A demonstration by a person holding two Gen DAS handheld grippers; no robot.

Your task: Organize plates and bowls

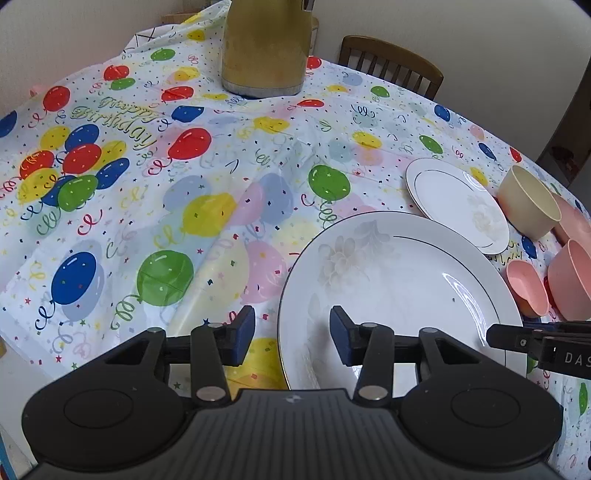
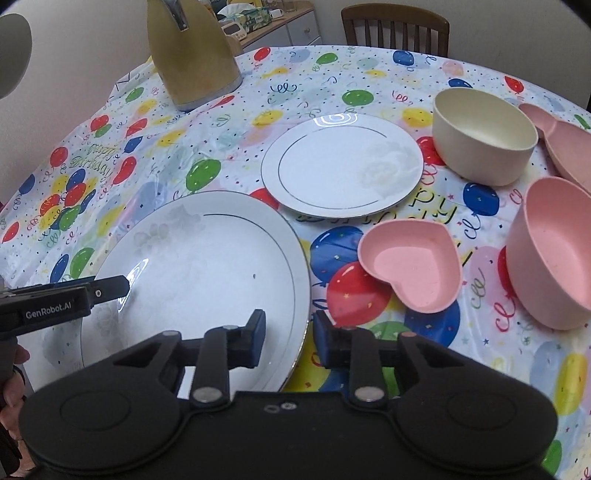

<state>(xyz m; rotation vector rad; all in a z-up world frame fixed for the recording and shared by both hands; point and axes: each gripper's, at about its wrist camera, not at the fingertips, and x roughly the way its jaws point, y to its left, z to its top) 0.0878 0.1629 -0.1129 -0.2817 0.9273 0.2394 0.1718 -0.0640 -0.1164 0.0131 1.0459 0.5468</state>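
Note:
A large white plate (image 1: 399, 291) (image 2: 199, 273) lies on the balloon tablecloth. My left gripper (image 1: 291, 334) is open, its jaws astride the plate's left rim. My right gripper (image 2: 288, 338) is open, its jaws astride the plate's right rim. A smaller white plate (image 1: 456, 203) (image 2: 341, 168) lies behind it. A cream bowl (image 1: 530, 201) (image 2: 484, 136), a pink heart-shaped dish (image 1: 526, 282) (image 2: 410, 262) and a round pink bowl (image 1: 570, 280) (image 2: 550, 251) stand to the right.
A tall yellow kettle (image 1: 267, 44) (image 2: 190, 51) stands at the back of the table. A wooden chair (image 1: 391, 64) (image 2: 395, 27) is behind the far edge. Another pink dish (image 2: 561, 140) sits at far right.

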